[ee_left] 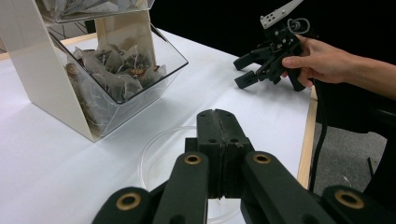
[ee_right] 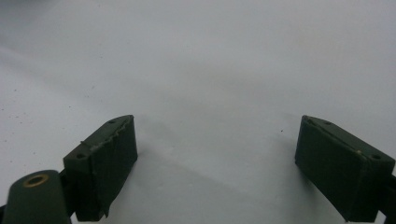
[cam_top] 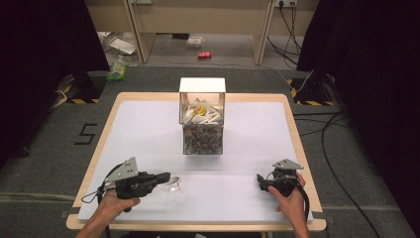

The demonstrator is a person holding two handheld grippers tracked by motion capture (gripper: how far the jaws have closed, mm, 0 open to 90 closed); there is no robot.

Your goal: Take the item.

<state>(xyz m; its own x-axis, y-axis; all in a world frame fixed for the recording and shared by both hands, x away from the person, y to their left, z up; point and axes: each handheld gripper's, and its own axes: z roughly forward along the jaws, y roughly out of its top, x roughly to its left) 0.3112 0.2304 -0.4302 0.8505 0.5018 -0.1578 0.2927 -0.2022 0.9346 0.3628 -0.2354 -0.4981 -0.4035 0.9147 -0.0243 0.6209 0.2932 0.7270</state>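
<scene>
A cream, clear-fronted dispenser box (cam_top: 202,85) stands at the middle back of the white-covered table (cam_top: 247,148). Its upper bin holds white sachets and its lower bin (ee_left: 116,79) holds dark tea bags. A shallow clear plastic dish (cam_top: 174,184) lies at the front left. My left gripper (cam_top: 166,176) points right, its shut jaws hovering over the dish (ee_left: 159,154) with nothing seen between them (ee_left: 217,114). My right gripper (cam_top: 260,181) rests at the front right, pointing left. Its jaws stand wide open over bare white table (ee_right: 217,126), and it shows held in a hand (ee_left: 243,71).
The wooden table edge (cam_top: 297,148) runs just right of the right hand. Beyond the table, a red can (cam_top: 204,55) and a green bottle (cam_top: 118,69) lie on the floor. Cables (cam_top: 327,139) trail on the carpet at the right.
</scene>
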